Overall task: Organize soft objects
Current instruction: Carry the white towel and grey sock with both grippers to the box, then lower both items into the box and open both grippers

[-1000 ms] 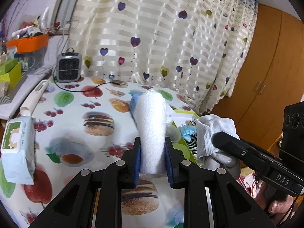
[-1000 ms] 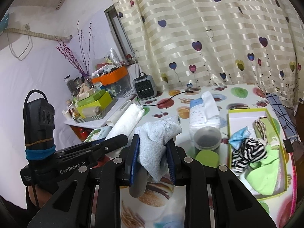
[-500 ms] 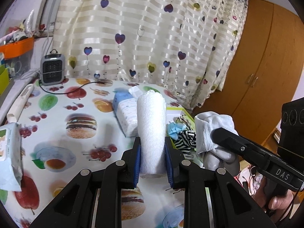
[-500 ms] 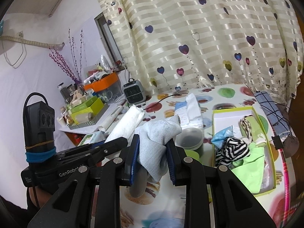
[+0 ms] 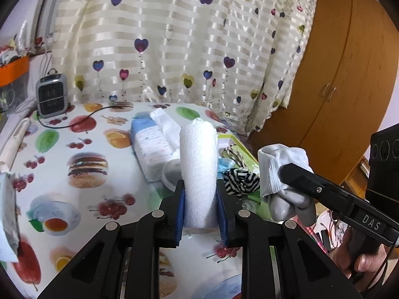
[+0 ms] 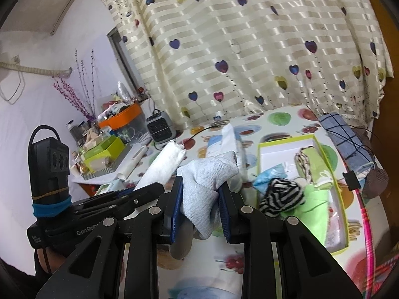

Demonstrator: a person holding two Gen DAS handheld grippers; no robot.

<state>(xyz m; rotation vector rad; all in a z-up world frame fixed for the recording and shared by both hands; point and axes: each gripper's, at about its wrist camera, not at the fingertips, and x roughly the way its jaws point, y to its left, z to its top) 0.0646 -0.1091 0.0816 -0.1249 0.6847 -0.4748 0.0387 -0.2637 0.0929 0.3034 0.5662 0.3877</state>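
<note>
My left gripper is shut on a rolled white towel that stands up between the pads, held above the table. The towel also shows in the right wrist view. My right gripper is shut on a bunched grey-white sock, which also shows in the left wrist view. A yellow-green box lies on the table to the right, holding a zebra-striped cloth, a blue cloth and green cloths.
A blue tissue pack and a round lidded tub sit beside the box. A small grey heater stands at the back by the curtain. A wipes pack lies far left. A folded blue checked cloth lies beyond the box.
Both grippers have swung to the right and nearer the box, each keeping its hold. The box and tissue pack now appear closer and more central.
</note>
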